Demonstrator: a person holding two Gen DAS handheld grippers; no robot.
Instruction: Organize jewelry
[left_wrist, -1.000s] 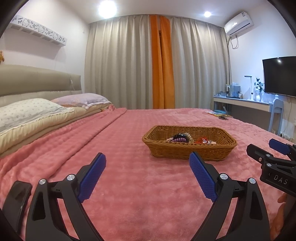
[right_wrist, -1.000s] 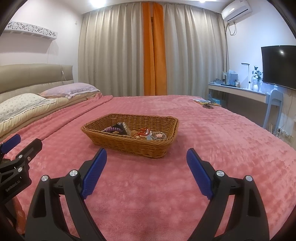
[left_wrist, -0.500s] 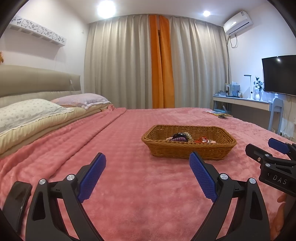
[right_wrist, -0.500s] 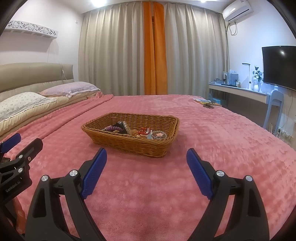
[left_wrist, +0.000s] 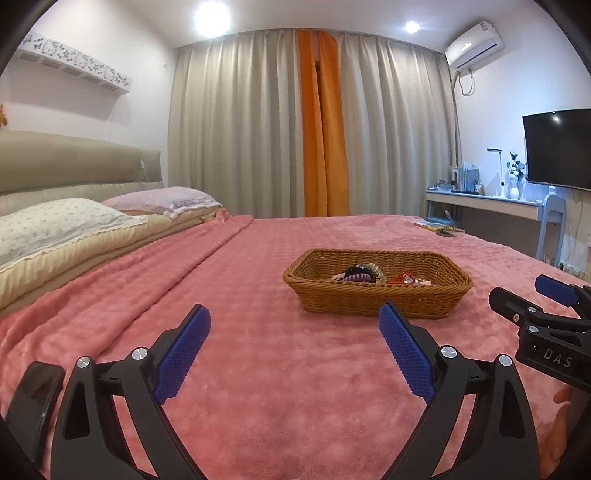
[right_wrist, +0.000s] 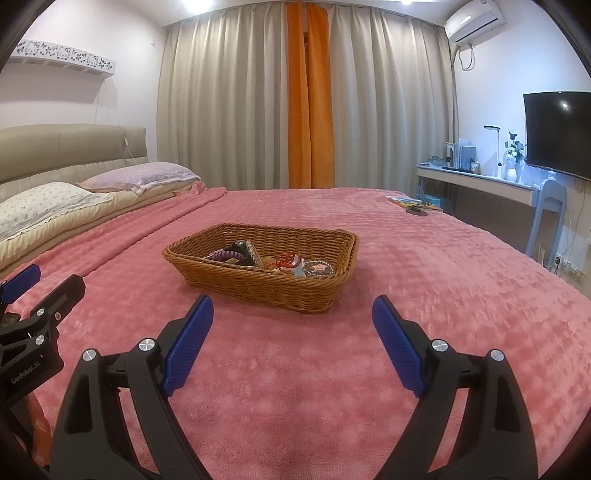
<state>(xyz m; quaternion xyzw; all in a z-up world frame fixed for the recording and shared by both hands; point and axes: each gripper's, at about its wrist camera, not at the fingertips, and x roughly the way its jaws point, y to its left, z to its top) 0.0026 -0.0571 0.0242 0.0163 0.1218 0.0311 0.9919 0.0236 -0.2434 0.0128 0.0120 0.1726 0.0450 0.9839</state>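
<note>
A wicker basket stands on the pink blanket of a bed, about in the middle of it. Inside the basket lies the jewelry: a purple coiled band, a red piece and a round piece with a star, all close together on the bottom. The small items are hard to tell one from another.

The right gripper is held over the near part of the blanket, in front of the basket and apart from it. Its blue pads stand wide apart with nothing between them. The left gripper is held just to the left of it, also near the front edge, with the basket far and a little to the right. Its pads are wide apart too and hold nothing.

Two pillows lie at the far left by the headboard. Curtains hang at the far wall. A desk and a TV are on the right.
</note>
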